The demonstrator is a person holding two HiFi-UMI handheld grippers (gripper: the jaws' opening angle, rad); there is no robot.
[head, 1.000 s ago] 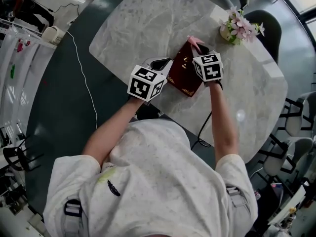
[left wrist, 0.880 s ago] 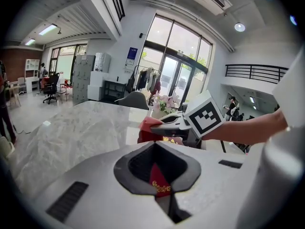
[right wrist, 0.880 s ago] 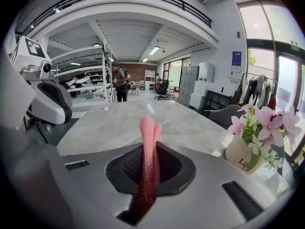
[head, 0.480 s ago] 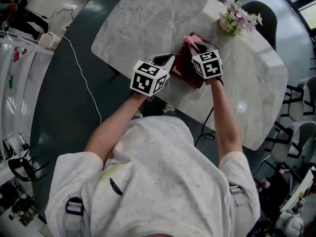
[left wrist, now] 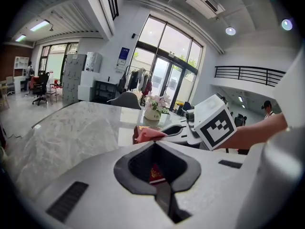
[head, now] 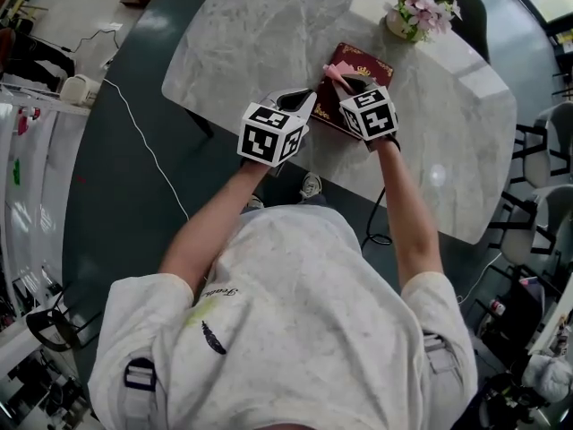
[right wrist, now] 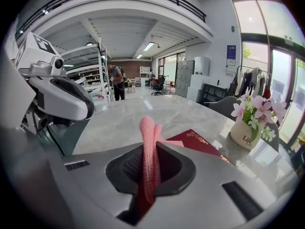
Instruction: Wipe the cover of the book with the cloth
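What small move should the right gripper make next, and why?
Probably slide the right gripper forward across the book: it pinches the pink cloth over the cover's near part, the far part is bare, and the left gripper holds the book's corner.

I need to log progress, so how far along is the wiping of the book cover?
Done: the right gripper has its fingers shut on the pink cloth, and the left gripper clamps the book at its near-left edge. In hand: the cloth sits by the cover's left side. Left: the rest of the cover, toward the flowers. The pictures don't show how much is already wiped.
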